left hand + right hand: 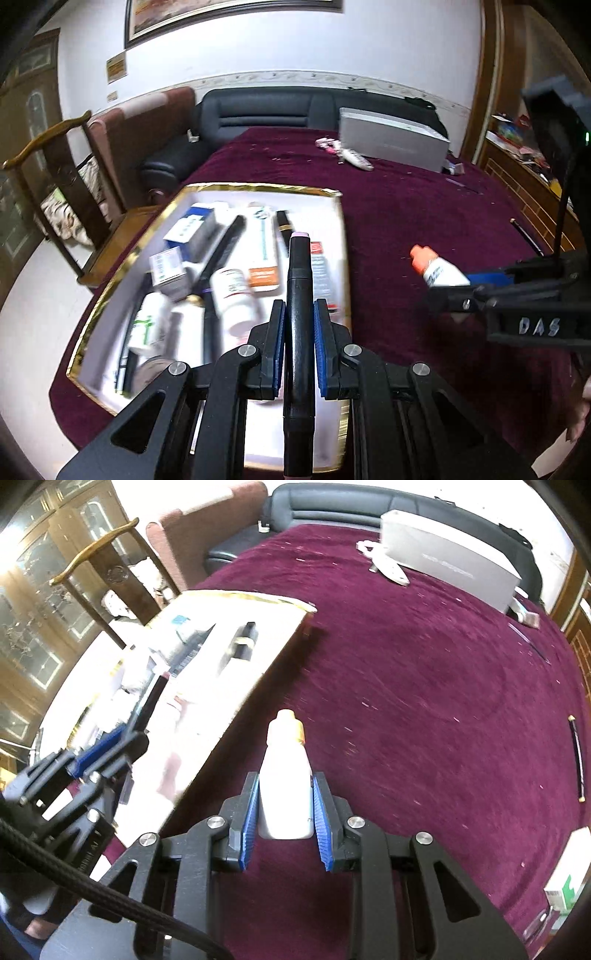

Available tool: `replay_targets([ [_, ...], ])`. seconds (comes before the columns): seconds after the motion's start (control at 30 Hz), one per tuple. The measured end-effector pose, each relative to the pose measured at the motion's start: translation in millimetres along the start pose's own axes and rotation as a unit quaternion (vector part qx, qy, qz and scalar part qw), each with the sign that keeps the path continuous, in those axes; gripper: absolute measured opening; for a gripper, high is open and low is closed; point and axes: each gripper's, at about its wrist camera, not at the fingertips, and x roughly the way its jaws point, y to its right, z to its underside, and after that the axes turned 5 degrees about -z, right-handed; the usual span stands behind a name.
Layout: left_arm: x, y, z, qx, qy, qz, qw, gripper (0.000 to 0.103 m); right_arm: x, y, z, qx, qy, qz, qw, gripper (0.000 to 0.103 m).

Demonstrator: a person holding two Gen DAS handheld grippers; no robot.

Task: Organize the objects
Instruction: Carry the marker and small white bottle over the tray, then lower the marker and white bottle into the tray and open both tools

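Bottles, boxes and tubes lay jumbled in the gold-rimmed white tray (255, 189), most of them smeared by blur, so I could not read a single label. In the right wrist view the tray (236, 701) was washed out to near white, and only a black lipstick-like tube (245, 642) stood out clearly inside it. The lower end of the dark pen-shaped stick (300, 332) ran out of the left wrist frame, so I could not see its full length.

My left gripper (299, 343) pinched that stick between its blue ribbed pads, the pale pink tip pointing forward over the tray's right side. My right gripper (284, 808) clamped a small white bottle (283, 794) with an orange cap, held above the cloth just right of the tray's near edge. From the left wrist view the same bottle (439, 271) poked out of the right gripper (458, 286), beside the tray and apart from it.

The burgundy tablecloth (424, 701) looked velvety and flecked with lint. A grey rectangular box (391, 140) sat at the far end, near a black leather sofa (266, 110). A thin dark pen (577, 758) lay alone on the cloth, well off to the right.
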Motion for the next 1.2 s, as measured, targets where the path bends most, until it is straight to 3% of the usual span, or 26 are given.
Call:
replay_targets([
  [0.53,29.3,-73.5,3.6,-0.03,-0.039,-0.018,0.9986,0.012,54.3,-78.1,-30.4,-0.027,-0.023,-0.053,0.998,0.025],
  [0.83,53.1,-85.2,3.5,-0.032,-0.071,0.009,0.9969,0.012,75.4,-80.8,-34.7,-0.009,-0.038,-0.047,0.998,0.025],
  [1.2,64.6,-81.5,-0.7,-0.015,-0.076,0.013,0.9969,0.012,90.4,-75.4,-37.2,0.006,-0.052,-0.047,0.998,0.025],
])
